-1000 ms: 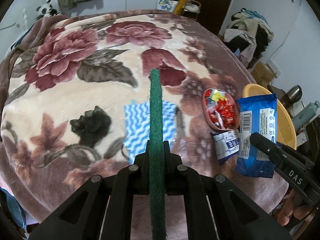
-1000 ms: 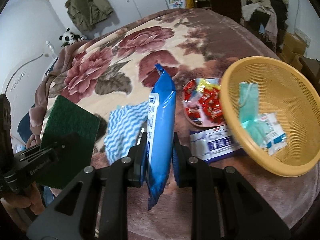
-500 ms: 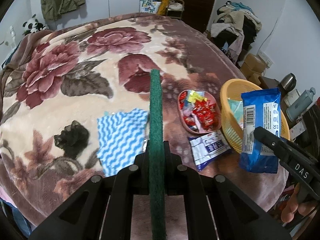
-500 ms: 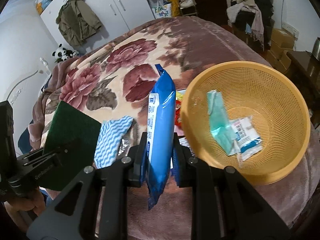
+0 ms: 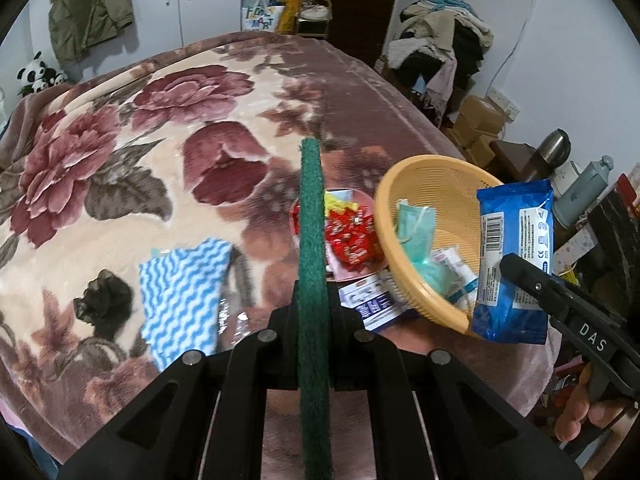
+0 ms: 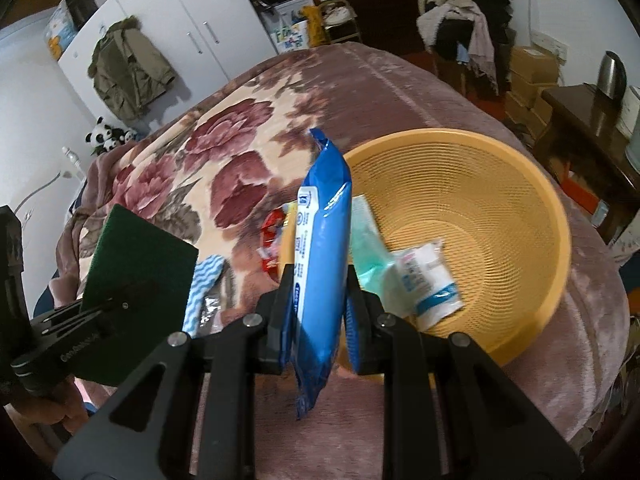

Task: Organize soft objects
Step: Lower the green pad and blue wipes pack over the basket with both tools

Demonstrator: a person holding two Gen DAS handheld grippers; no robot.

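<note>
Ahead of the right gripper (image 6: 316,312), pinching a blue wipes pack (image 6: 320,240), the yellow basket (image 6: 532,208) is already holding two items; the left gripper (image 5: 314,320) is clamping a green scouring pad (image 5: 312,216), and the striped cloth (image 5: 182,284) is waiting.

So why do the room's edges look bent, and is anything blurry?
Both views are fisheye, so walls curve and corners go black. Left wrist view: the green scouring pad is sharp. Right wrist view: the yellow basket and blue wipes pack look slightly motion-smeared.
</note>
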